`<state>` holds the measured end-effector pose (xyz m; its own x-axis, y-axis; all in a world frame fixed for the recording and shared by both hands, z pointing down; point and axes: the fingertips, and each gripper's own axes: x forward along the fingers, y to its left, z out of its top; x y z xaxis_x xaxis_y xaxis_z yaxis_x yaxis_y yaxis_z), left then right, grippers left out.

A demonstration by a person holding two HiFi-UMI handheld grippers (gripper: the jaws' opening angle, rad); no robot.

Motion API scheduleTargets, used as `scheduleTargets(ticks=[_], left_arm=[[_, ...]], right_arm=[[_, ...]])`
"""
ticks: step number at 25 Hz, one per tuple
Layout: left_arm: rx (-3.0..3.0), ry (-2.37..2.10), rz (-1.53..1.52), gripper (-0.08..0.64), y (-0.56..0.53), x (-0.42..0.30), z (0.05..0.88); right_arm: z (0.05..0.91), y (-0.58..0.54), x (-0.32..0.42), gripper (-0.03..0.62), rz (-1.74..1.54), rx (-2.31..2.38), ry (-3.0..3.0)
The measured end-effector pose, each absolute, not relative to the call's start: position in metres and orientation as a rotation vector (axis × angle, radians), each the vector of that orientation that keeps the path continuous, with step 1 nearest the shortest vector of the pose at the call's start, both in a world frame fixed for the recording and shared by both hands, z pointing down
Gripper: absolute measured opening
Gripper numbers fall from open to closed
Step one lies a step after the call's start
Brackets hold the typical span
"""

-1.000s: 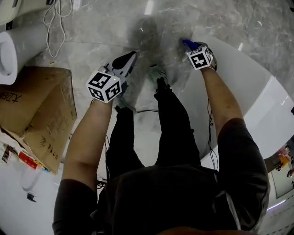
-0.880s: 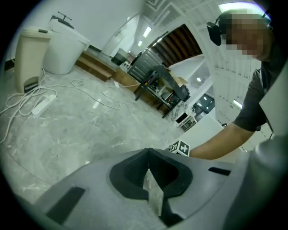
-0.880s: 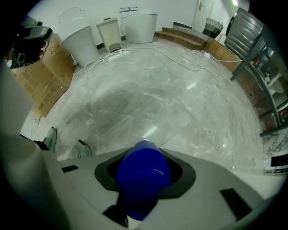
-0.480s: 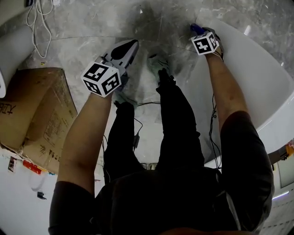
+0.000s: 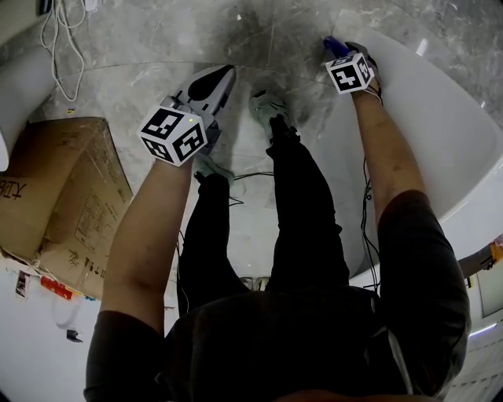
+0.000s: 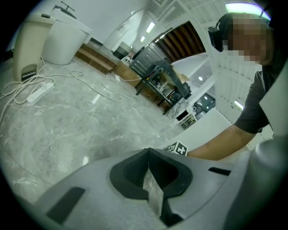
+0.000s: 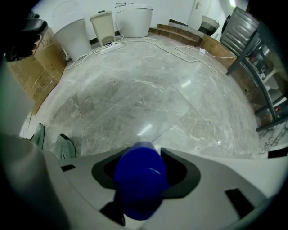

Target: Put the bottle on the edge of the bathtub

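A blue bottle (image 5: 333, 45) stands at the far end of the white bathtub's rim (image 5: 440, 141). My right gripper (image 5: 339, 52) is around it. In the right gripper view the bottle's blue top (image 7: 139, 184) fills the space between the jaws of the right gripper (image 7: 145, 149). The jaws are opening and dark gaps show on both sides of the bottle. My left gripper (image 5: 222, 76) hangs over the marble floor to the left, shut and empty. In its own view the jaws of the left gripper (image 6: 149, 151) meet along one line.
A cardboard box (image 5: 63, 196) lies on the floor at the left, with cables (image 5: 59, 23) beyond it. The person's shoes (image 5: 267, 106) stand between the grippers. Toilets (image 7: 134, 20), a bin (image 7: 104, 27) and a metal rack (image 7: 265, 54) line the room's far side.
Over the first half second both grippers shifted a little up in the head view, the right one with the bottle toward the tub's far rim. Since then they have hardly moved.
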<state>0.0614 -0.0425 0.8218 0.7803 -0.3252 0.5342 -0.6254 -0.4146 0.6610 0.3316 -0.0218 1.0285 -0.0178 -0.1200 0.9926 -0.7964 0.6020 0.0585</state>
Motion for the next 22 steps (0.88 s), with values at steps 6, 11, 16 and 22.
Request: scheduleTargets(ticks=[6,11,16,22], left_arm=[[2.048,-0.709,0.413,0.006,-0.036,0.053,0.809],[2.081,-0.723,0.381,0.006,-0.038,0.042,0.774],[2.107,-0.749,0.355,0.006,-0.034,0.019,0.707],[2.19,-0.825,0.274,0.006,-0.042,-0.017,0.581]], right_arm=[[1.01,-0.023,0.327,0.31,0.639,0.834,-1.517],[0.96,-0.03,0.316,0.336,0.595,0.902,-1.538],[0.879,-0.018,0.293,0.336,0.612,0.964,-1.546],[0.734,-0.047,0.238,0.336,0.588,1.048,-1.665]])
